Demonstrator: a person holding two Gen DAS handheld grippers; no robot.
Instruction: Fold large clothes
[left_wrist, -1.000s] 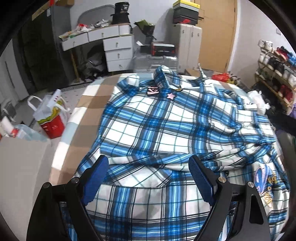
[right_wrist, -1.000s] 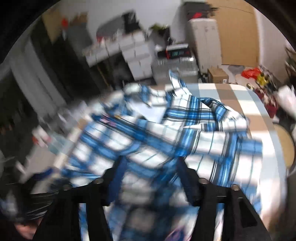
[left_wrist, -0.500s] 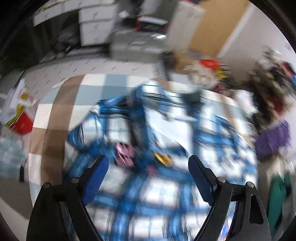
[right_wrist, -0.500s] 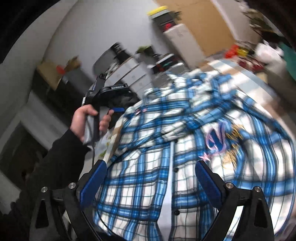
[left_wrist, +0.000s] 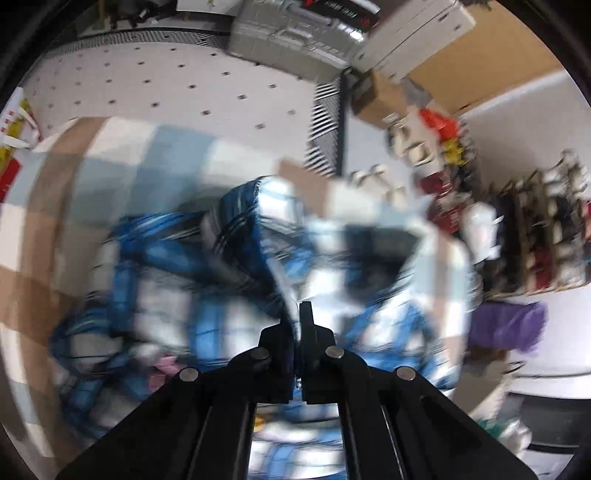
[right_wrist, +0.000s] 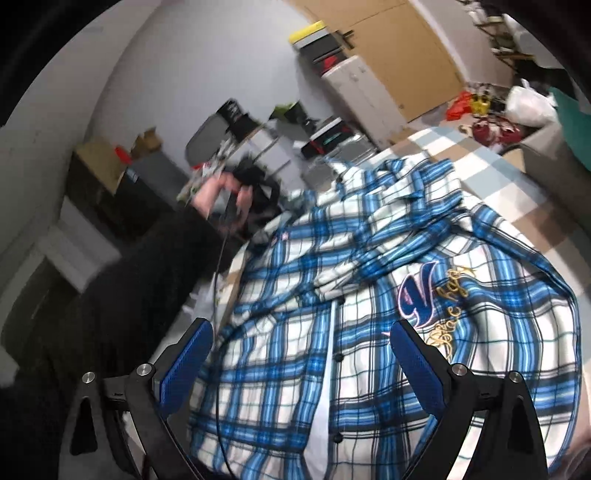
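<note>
My left gripper has its two black fingers pressed flat together, and the blue-and-white plaid shirt bunches right at their tips; the blur keeps me from telling whether any cloth is caught in the seam. My right gripper has its blue pads spread wide, above the shirt's button placket with nothing between them. The shirt lies spread over the checked bedcover, front side up, the embroidered letter on its chest just beyond my right pad, the collar end rumpled farther off. Past the shirt's edge my own left hand, in a black sleeve, grips the other tool. Farther still on that side, a red-and-white shopping bag stands on the floor beside the bed, its contents not visible; beyond the foot of the bed are a silver suitcase, closed, a cardboard box, and a shoe rack packed with pairs. Compared with a second ago, my left fingers, then wide apart over the smooth lower shirt, have snapped shut near the collar end, and my right jaws stand wider than they did.
</note>
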